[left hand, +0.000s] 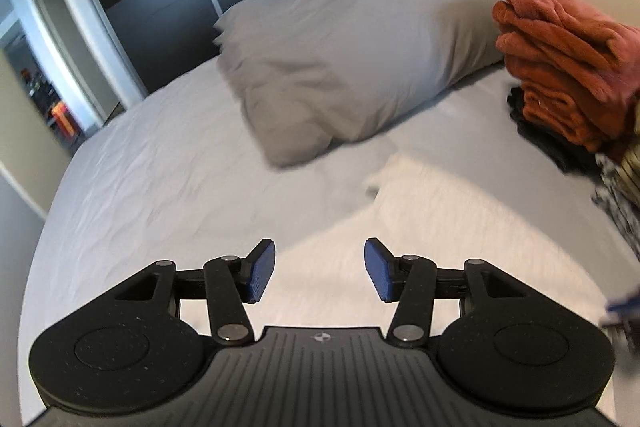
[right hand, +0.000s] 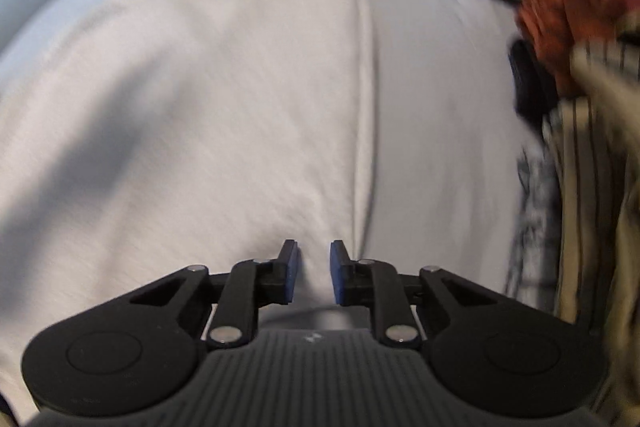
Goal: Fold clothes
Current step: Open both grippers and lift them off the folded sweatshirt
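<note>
Nearest us, the white garment point(right hand: 248, 99) lies spread on the bed point(left hand: 160, 163), just in front of the grey pillow point(left hand: 360, 43). Our right gripper point(right hand: 314, 273) hovers over it, jaws narrowly apart, gripping nothing; our left gripper point(left hand: 319, 269) is released. Beside the pillow sits a folded stack point(left hand: 568, 67), so we judge several pieces done, this one left.

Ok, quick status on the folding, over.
Left gripper open, nothing between pads. Right gripper narrowly open, low over the white garment, no visible grip. Folded stack at right; pillow beyond, not obstructing.
</note>
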Tool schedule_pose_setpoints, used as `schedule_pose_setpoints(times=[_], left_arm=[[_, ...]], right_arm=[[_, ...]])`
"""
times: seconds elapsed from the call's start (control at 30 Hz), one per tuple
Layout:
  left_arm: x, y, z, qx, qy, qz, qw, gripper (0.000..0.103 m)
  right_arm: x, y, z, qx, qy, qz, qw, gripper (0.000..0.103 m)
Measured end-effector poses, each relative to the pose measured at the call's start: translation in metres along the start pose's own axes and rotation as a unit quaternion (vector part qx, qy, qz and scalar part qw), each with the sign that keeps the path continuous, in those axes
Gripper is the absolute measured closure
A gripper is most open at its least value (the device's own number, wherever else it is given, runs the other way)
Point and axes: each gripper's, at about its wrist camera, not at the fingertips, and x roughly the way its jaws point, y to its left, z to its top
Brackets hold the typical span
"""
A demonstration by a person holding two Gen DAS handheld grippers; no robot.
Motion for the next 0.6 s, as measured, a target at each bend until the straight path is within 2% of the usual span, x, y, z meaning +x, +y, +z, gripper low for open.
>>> schedule_pose_setpoints(times=[0.07,0.23,0.3,0.4,0.47,0.6], left_arm=[[-0.024,0.015,-0.022,-0.012,0.009,0.004,0.9999,0.055],[-0.081,0.056,-0.078,-0.062,0.025,0.026,0.9974,0.054],[-0.101,0.075,-0.102,-0.089,0.026,0.04,0.9949,0.052],[-0.128,0.105,-0.138,-0.133,0.03,0.06,0.9889,0.05],[-0.142,0.125,-0.161,-0.16,0.038,0.072,0.9838,0.049],[-0.159,0.159,-0.204,-0.198,0.043,0.104,0.9736,0.049]], right_arm=[[0.01,-0.005,-0.007,0.006,0.002,-0.016,1.0,0.083],[0.012,-0.014,-0.008,0.047,-0.001,-0.011,0.999,0.082],[0.008,-0.01,-0.006,0.047,-0.004,-0.023,0.999,0.078],[-0.006,0.003,-0.006,0.032,-0.02,-0.044,0.998,0.076],[-0.013,0.014,-0.002,0.023,-0.031,-0.044,0.998,0.069],[-0.033,0.047,0.002,0.015,-0.049,-0.013,0.999,0.067]])
